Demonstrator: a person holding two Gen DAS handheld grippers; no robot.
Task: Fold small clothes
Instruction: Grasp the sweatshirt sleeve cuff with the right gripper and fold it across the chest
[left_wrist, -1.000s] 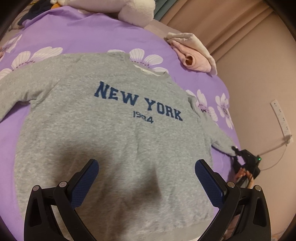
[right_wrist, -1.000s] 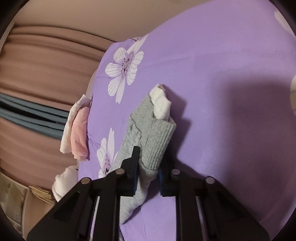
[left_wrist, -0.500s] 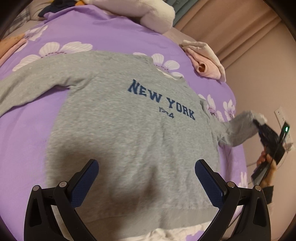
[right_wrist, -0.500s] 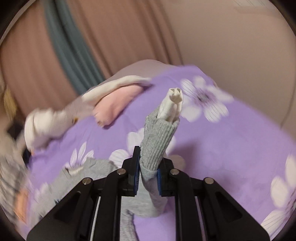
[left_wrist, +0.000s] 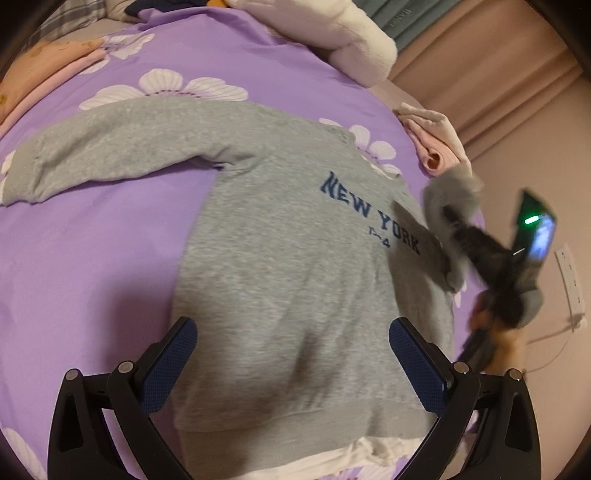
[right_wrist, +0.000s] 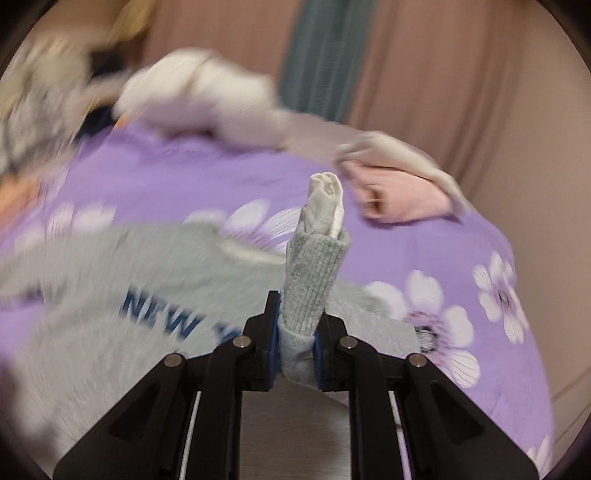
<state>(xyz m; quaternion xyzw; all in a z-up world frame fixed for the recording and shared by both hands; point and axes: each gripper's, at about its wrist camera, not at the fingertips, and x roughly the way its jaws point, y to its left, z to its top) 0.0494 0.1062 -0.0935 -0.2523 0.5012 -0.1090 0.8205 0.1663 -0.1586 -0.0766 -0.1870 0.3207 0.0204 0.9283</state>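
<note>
A grey "NEW YORK" sweatshirt (left_wrist: 295, 266) lies front up on the purple flowered bed (left_wrist: 92, 258). Its left sleeve (left_wrist: 110, 147) is spread out flat. My left gripper (left_wrist: 291, 354) is open and empty, hovering above the hem. My right gripper (right_wrist: 295, 332) is shut on the cuff of the right sleeve (right_wrist: 314, 273), with a white inner cuff sticking out, and holds it lifted over the chest print (right_wrist: 162, 314). It also shows blurred in the left wrist view (left_wrist: 454, 221).
A folded pink and cream garment (left_wrist: 432, 144) lies at the bed's far right edge. A white plush pile (left_wrist: 332, 37) sits at the head. Curtains (right_wrist: 406, 74) and a wall with a socket strip (left_wrist: 570, 280) are to the right.
My right gripper has lifted the right sleeve off the bed and swung it leftward over the sweatshirt's chest. My left gripper has drifted left, still open.
</note>
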